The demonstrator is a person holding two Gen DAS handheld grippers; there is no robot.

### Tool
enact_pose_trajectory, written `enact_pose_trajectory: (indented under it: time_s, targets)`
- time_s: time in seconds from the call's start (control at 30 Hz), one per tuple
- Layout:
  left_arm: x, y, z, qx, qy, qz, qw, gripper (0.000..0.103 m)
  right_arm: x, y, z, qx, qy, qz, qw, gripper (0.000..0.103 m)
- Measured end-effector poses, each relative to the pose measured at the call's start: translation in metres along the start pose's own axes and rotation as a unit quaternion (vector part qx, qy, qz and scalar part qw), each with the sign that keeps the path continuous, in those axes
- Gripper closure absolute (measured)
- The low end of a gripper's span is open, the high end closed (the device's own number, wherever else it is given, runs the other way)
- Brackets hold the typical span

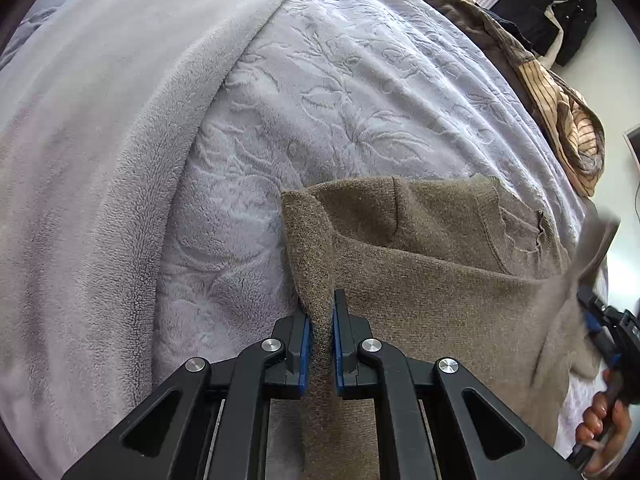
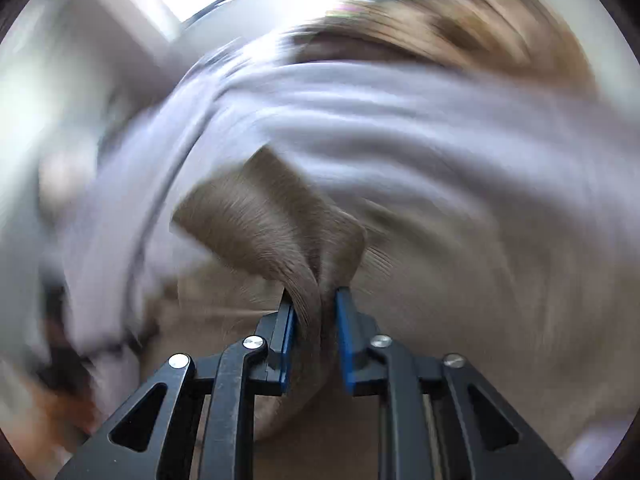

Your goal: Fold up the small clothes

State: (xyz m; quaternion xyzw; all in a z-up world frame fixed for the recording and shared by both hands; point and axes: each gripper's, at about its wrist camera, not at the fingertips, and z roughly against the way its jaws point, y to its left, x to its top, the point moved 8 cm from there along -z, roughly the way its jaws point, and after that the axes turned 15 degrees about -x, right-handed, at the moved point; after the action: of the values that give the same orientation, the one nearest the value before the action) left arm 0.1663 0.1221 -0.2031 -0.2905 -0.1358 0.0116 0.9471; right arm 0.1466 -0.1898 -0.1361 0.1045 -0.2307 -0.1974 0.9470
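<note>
Left wrist view: your left gripper (image 1: 320, 320) is pinched down on a raised ridge of the brown sweater (image 1: 440, 280), the blue pads (image 1: 306, 344) nearly together with the knit squeezed between them. The sweater lies on the pale embossed blanket (image 1: 320, 100) that covers the bed, and it spreads from your left fingers toward the right side of the view. Its far edge runs roughly crosswise ahead of the fingers; a ribbed hem or collar band (image 1: 516, 232) lies up and to the right.

Right wrist view (strongly blurred): your right gripper (image 2: 316, 320) has a bunched fold of the same sweater (image 2: 260, 224) between its pads, at a narrow setting; the cloth fills the gap, so it reads as held. In the left view this gripper shows at the lower right edge, with your hand (image 1: 604, 424) on its handle and a blurred flap of knit (image 1: 592, 248) rising from it.

Both hands therefore hold opposite sides of the garment, and the long axis runs between them.

Open room: bare blanket lies ahead and to the left. A plain fleece throw (image 1: 120, 120) is further left. A heap of striped cloth (image 1: 568, 120) borders the far right, so a fold carried forward looks the safer course.
</note>
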Motion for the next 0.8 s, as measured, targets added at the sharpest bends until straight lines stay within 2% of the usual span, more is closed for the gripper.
enact_pose_trajectory:
  time_s: [0.03,0.07,0.1,0.17,0.23,0.3,0.37,0.43,0.47,0.5,0.57,0.6,0.73,0.8]
  targets:
    - [-0.001,-0.001,0.0,-0.002,0.001,-0.001,1.0,0.092,-0.005,-0.023,-0.005,0.011,0.022,-0.058,0.998,0.053]
    - [-0.001,0.0,0.001,-0.005,0.002,0.0,1.0,0.092,-0.013,-0.052,-0.009,0.006,0.043,-0.121,0.992,0.035]
    - [-0.001,0.0,0.002,-0.009,0.003,0.0,1.0,0.092,-0.022,-0.073,-0.007,0.001,0.053,-0.162,0.985,0.034]
    - [-0.002,0.001,0.005,-0.02,0.006,-0.001,0.9998,0.092,-0.041,-0.084,0.004,0.029,0.067,-0.198,0.977,0.034]
    - [0.003,-0.001,0.003,-0.024,0.014,-0.006,0.9996,0.092,-0.063,-0.063,0.015,0.09,0.087,-0.201,0.972,0.034]
    - [0.004,0.0,0.001,-0.026,0.023,-0.013,0.9993,0.092,-0.096,-0.01,0.017,0.166,0.136,-0.181,0.96,0.034]
    - [0.004,-0.001,0.001,-0.028,0.028,-0.016,0.9991,0.092,-0.133,0.05,0.007,0.216,0.2,-0.154,0.943,0.035]
    - [0.005,-0.002,0.0,-0.034,0.034,-0.019,0.9987,0.092,-0.163,0.103,-0.013,0.234,0.243,-0.129,0.933,0.035]
    - [0.006,-0.002,0.0,-0.038,0.036,-0.021,0.9984,0.092,-0.172,0.123,-0.024,0.232,0.251,-0.124,0.932,0.037]
    - [0.006,-0.001,0.001,-0.041,0.039,-0.023,0.9981,0.092,-0.177,0.14,-0.035,0.23,0.253,-0.128,0.931,0.045]
    - [0.007,0.0,0.002,-0.046,0.043,-0.027,0.9976,0.092,-0.18,0.156,-0.052,0.219,0.256,-0.138,0.931,0.077]
    - [0.008,0.0,0.004,-0.048,0.044,-0.031,0.9974,0.092,-0.184,0.163,-0.056,0.21,0.26,-0.14,0.932,0.097]
    - [0.013,0.009,0.005,-0.043,0.043,-0.042,0.9973,0.092,-0.188,0.203,-0.056,0.232,0.25,-0.113,0.933,0.097]
    - [0.011,0.018,0.003,-0.043,0.045,-0.029,0.9976,0.092,-0.202,0.214,-0.068,0.219,0.269,-0.087,0.934,0.096]
